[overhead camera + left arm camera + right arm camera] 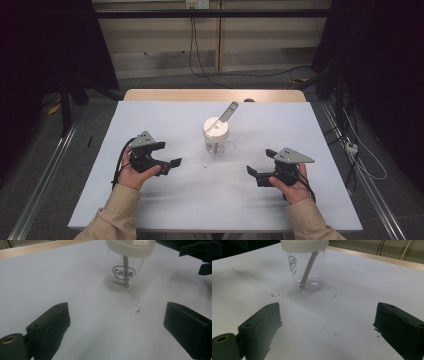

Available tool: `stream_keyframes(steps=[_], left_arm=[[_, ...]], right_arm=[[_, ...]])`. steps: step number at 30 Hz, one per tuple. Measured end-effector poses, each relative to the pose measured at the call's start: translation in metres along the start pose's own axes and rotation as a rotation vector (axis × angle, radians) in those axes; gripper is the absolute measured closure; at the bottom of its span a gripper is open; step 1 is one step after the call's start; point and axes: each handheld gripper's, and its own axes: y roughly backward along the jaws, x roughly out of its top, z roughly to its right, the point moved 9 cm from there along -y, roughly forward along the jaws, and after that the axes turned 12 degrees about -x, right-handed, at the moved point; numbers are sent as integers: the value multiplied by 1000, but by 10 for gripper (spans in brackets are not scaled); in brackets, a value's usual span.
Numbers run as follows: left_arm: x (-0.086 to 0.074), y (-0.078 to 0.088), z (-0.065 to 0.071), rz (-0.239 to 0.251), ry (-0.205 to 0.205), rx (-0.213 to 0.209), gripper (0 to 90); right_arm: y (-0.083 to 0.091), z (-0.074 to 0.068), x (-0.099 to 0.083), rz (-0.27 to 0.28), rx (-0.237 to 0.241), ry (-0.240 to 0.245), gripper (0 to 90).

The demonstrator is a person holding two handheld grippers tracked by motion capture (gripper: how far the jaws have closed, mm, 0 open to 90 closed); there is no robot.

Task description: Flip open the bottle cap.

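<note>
Centrally, lidded jar, well apart from both wide-spread grippers and table edges.

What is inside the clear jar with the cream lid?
Inside the clear plastic jar a beige flat stick leans, its lower end on the jar's bottom. It passes up through the cream lid, which covers the jar's top. No other contents show.

a clear plastic jar stands upright near the middle of the table, black lettering on its wall; a cream lid caps it; a beige stick leans through the lid, lower end on the jar's floor
</note>
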Motion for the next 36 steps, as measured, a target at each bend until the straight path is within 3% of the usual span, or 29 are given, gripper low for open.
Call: stream_keyframes(steps=[10,20,36], left_arm=[[-15,7,0,-35,-12,11,64],[-31,18,-3,-56,4,24,64],[-41,30,-5,-47,19,47,64]], right_arm=[[7,2,-9,-11,1,8,62],[17,4,-16,-20,-3,4,61],[26,7,-23,-25,-9,7,61]])
